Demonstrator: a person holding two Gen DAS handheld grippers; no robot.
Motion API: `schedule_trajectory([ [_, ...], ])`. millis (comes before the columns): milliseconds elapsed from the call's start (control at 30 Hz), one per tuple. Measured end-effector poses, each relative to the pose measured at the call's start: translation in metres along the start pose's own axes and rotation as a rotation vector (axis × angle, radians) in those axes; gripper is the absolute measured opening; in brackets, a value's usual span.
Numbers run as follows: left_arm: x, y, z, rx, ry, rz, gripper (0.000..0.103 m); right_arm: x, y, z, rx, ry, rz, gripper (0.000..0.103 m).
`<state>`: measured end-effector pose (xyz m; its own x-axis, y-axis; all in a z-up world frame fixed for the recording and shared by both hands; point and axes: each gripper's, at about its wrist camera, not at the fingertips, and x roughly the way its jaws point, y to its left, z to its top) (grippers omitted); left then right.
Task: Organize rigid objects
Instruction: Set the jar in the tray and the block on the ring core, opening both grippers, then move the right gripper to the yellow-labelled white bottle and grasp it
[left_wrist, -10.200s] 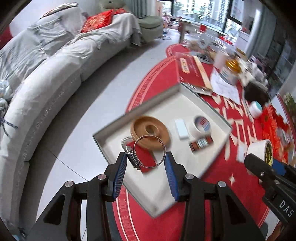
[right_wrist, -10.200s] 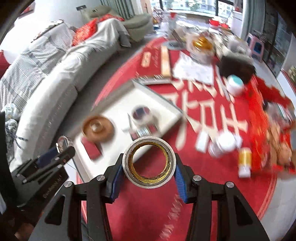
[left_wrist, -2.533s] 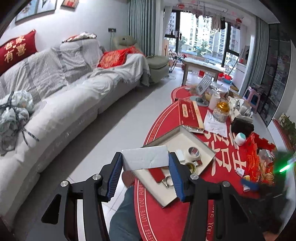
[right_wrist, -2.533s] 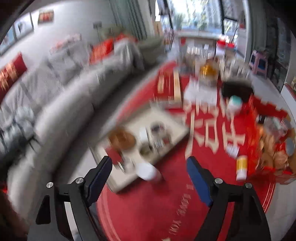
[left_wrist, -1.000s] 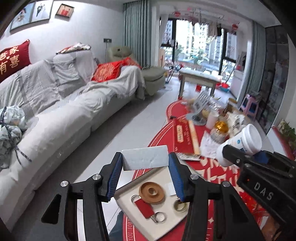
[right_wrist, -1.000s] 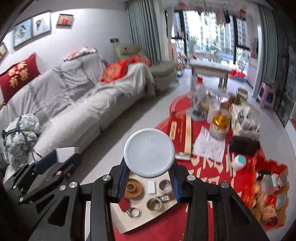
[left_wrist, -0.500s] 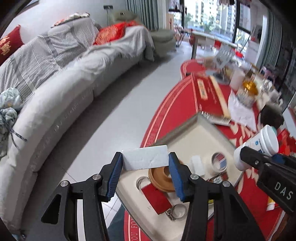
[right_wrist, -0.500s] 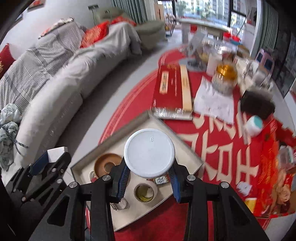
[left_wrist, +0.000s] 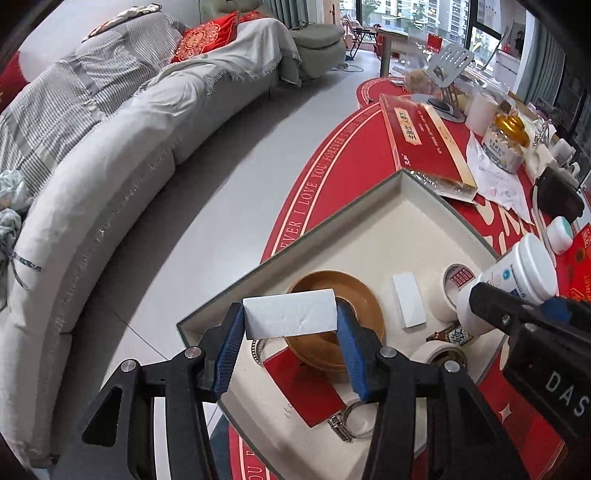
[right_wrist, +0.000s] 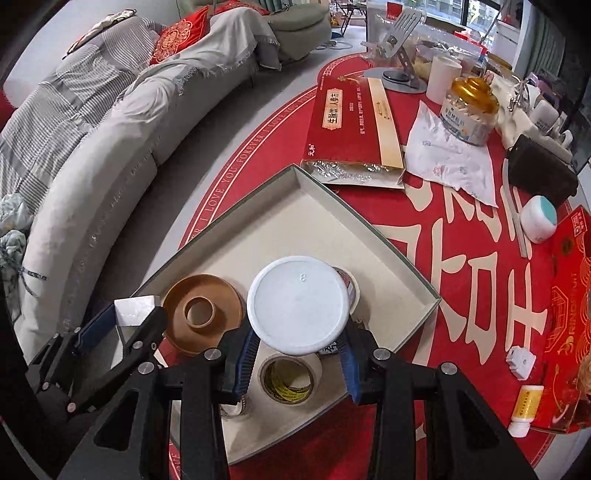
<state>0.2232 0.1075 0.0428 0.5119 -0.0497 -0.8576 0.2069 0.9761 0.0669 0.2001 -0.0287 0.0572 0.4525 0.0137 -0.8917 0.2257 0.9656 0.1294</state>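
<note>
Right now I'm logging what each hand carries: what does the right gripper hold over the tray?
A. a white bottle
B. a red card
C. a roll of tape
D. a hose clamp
A: the right gripper is clamped on a white bottle, its round bottom facing the camera above the tray; the left wrist view shows it side-on.

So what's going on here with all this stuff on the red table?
A person is sorting small items into a shallow tray. The left tool grips a small white box and the right tool grips a white bottle, both held over the tray. Tape rolls, a brown disc, a red card and a hose clamp already lie inside.
</note>
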Motion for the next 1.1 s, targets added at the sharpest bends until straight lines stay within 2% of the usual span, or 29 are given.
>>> schedule_trajectory([
  [667,0.025,-0.017,-0.009,0.066,0.04,0.023,0.054,0.028,-0.01,-0.004,0.019,0.057,-0.012,0.041],
  [733,0.027,-0.02,-0.009,0.086,0.045,0.02,0.059,0.031,-0.01,-0.004,0.008,0.063,-0.006,0.041],
  [767,0.029,-0.023,-0.01,0.101,0.055,0.015,0.077,0.032,-0.009,-0.004,0.001,0.068,0.001,0.045],
  [800,0.03,-0.025,-0.011,0.115,0.068,0.016,0.091,0.032,-0.009,-0.004,-0.008,0.079,0.022,0.059],
  [833,0.03,-0.027,-0.012,0.122,0.072,0.02,0.093,0.031,-0.01,-0.005,-0.01,0.08,0.026,0.07],
  [867,0.029,-0.028,-0.014,0.128,0.07,0.027,0.094,0.028,-0.012,-0.007,-0.01,0.071,0.02,0.088],
  [933,0.025,-0.028,-0.016,0.13,0.061,0.029,0.101,0.011,-0.023,-0.014,-0.007,-0.003,-0.011,0.089],
  [1000,0.021,-0.027,-0.019,0.127,0.053,0.023,0.103,-0.002,-0.039,-0.019,0.013,-0.05,-0.071,0.089],
  [1100,0.012,-0.026,-0.022,0.118,0.042,0.005,0.103,-0.012,-0.092,-0.031,0.153,-0.079,-0.177,0.089],
])
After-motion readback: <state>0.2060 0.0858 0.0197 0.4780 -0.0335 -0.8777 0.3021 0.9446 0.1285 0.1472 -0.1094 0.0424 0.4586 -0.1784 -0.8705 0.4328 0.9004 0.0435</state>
